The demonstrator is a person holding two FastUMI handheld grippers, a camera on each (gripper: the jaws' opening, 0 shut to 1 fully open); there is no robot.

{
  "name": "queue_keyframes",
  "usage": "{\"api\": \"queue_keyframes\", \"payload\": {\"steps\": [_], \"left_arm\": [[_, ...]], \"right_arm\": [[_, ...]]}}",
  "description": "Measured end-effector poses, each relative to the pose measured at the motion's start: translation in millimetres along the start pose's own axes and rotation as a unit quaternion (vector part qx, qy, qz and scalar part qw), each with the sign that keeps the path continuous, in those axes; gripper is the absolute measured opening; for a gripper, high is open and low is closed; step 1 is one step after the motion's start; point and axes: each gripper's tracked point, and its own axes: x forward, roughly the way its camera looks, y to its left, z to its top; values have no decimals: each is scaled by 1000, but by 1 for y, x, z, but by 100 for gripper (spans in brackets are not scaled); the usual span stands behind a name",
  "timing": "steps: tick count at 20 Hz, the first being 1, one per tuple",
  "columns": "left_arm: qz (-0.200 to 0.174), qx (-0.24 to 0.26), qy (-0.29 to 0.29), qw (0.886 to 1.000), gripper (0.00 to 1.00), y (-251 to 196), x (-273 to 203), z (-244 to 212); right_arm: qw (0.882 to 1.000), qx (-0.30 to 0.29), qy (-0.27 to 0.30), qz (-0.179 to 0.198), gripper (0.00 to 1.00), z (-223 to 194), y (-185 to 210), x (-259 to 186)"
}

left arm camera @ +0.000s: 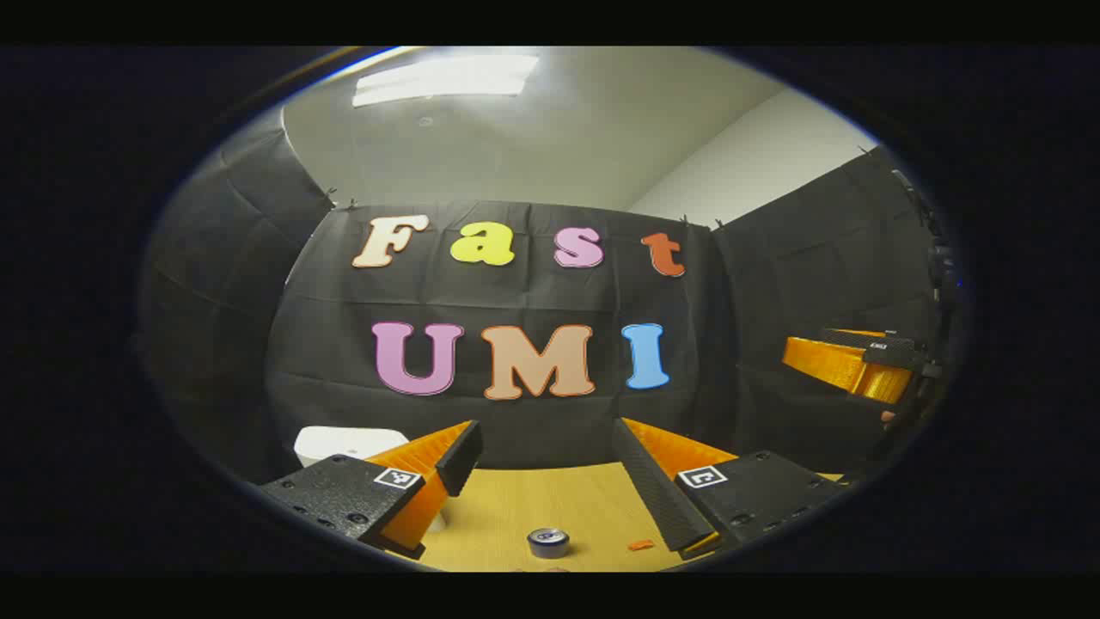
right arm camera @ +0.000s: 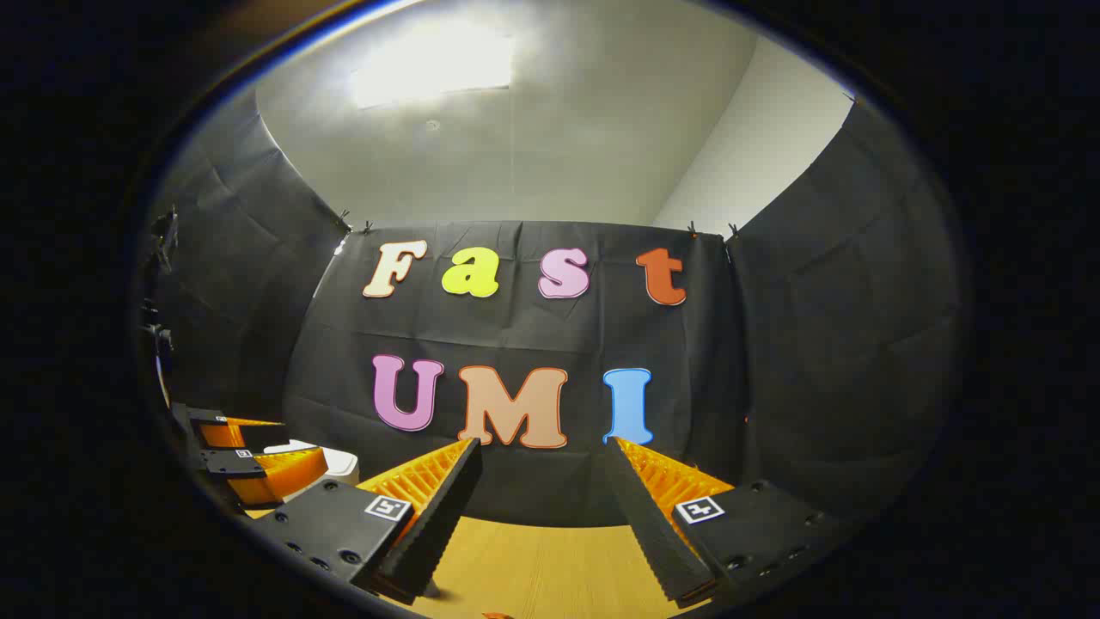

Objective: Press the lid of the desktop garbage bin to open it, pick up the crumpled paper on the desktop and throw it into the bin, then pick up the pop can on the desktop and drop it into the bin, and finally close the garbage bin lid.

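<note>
I'm holding both the left gripper (left arm camera: 550,464) and right gripper (right arm camera: 541,507) spread wide, nothing grasped, eyeing the white plastic bin (left arm camera: 344,443) lower left and the small silver pop can (left arm camera: 547,542) bottom centre, readying the lid press.

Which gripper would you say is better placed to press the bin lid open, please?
Probably the left gripper: the white bin sits just behind its own left finger, lid down. The right gripper, open too, sees the bin farther off.
</note>
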Motion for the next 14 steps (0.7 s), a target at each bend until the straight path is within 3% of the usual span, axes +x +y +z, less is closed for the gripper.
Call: {"api": "queue_keyframes", "payload": {"steps": [9, 14], "left_arm": [[51, -6, 34, 998, 92, 23, 7, -20], [48, 3, 32, 998, 92, 20, 17, -15]], "right_arm": [[999, 28, 27, 22, 95, -29, -5, 24], [998, 42, 42, 22, 95, -37, -15, 22]]}}
